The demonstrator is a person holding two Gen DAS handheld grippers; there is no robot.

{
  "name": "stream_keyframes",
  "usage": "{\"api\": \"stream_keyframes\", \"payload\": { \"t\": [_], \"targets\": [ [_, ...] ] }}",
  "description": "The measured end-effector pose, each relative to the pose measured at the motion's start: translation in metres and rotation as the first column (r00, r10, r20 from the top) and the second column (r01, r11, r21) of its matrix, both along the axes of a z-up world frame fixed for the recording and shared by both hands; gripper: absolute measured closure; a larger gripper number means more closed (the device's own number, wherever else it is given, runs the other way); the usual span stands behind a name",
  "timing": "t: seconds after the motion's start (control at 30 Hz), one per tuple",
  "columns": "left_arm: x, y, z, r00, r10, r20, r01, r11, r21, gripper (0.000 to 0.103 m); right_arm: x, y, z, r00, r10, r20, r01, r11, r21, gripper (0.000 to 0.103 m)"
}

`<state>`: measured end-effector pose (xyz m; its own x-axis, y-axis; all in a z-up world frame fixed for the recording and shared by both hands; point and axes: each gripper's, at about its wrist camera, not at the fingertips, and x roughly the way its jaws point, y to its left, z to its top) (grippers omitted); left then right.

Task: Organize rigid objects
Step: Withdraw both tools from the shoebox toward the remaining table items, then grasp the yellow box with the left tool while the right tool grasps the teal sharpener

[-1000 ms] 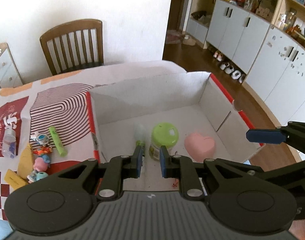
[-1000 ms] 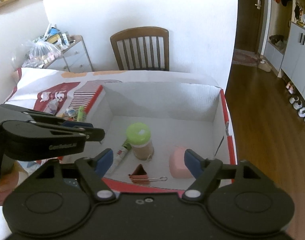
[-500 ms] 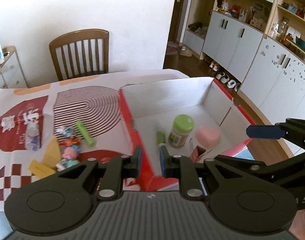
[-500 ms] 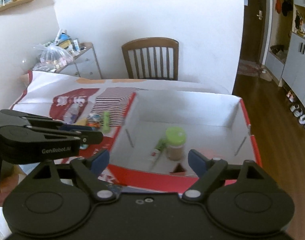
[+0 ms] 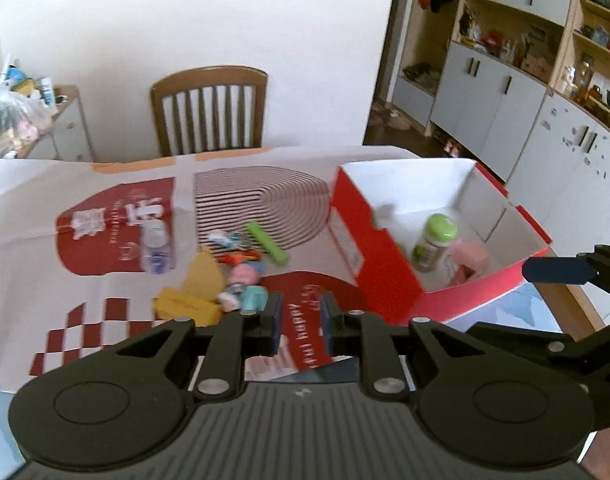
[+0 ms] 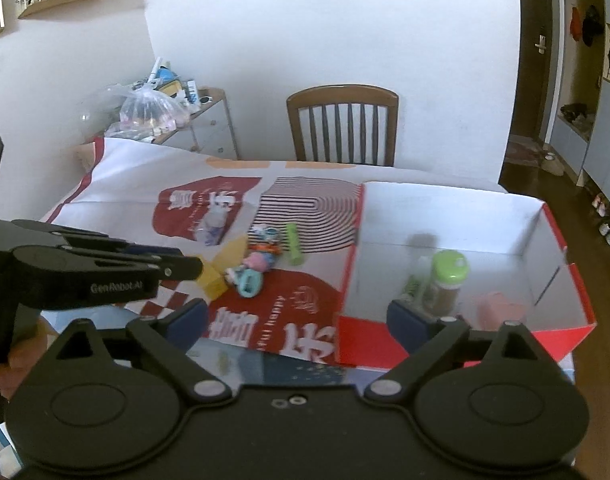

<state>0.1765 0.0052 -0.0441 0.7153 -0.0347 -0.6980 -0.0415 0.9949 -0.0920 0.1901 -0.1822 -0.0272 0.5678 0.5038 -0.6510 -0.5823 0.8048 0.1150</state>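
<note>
Both grippers have drawn back and leftward from the red cardboard box [image 5: 369, 256], which a second ago filled each view and now sits to the right. It stands open on a table covered with a red-and-white patterned cloth [image 5: 105, 276], a wooden chair [image 5: 209, 110] behind the table's far edge.

Inside the box, a jar with a green lid [image 5: 433, 240] stands upright near the middle. A pink block [image 5: 467, 260] lies just right of the jar, and a green-capped tube [image 6: 411, 286] lies just left of it.

Left of the box, loose things lie on the cloth: a small clear bottle [image 5: 157, 246] farthest out, yellow pieces [image 5: 193, 292], a cluster of small pastel toy figures [image 5: 245, 280], and a green stick [image 5: 267, 242] nearest the box wall.

The left gripper [image 5: 299, 326] has its jaws narrow and nothing between them; they have just begun to part, above the cloth near the toys. The right gripper [image 6: 297, 322] has jaws spread wide and empty, having just been opening, over the box's near left corner.
</note>
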Motion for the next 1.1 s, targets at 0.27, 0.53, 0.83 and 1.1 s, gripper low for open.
{"api": "stream_keyframes", "payload": {
  "t": [0.27, 0.53, 0.83, 1.1],
  "targets": [
    [-0.018, 0.042, -0.010, 1.000, 0.019, -0.010, -0.019, 1.000, -0.020, 0.071, -0.010, 0.034, -0.006, 1.000, 0.001, -0.012, -0.001, 1.000, -0.007, 0.007],
    [-0.025, 0.073, -0.035, 0.999, 0.030, -0.010, -0.031, 0.999, -0.041, 0.035, 0.000, 0.066, -0.019, 0.999, 0.008, -0.038, -0.008, 1.000, -0.020, 0.006],
    [-0.008, 0.095, -0.070, 0.999, 0.053, -0.010, -0.053, 0.997, -0.054, 0.020, 0.034, 0.095, -0.046, 0.997, -0.015, -0.072, 0.010, 0.997, -0.070, 0.006],
    [0.017, 0.108, -0.101, 0.999, 0.054, 0.006, -0.053, 0.998, -0.022, 0.009, 0.061, 0.119, -0.073, 0.993, -0.022, -0.115, 0.008, 0.993, -0.121, 0.007]
  ]
}}
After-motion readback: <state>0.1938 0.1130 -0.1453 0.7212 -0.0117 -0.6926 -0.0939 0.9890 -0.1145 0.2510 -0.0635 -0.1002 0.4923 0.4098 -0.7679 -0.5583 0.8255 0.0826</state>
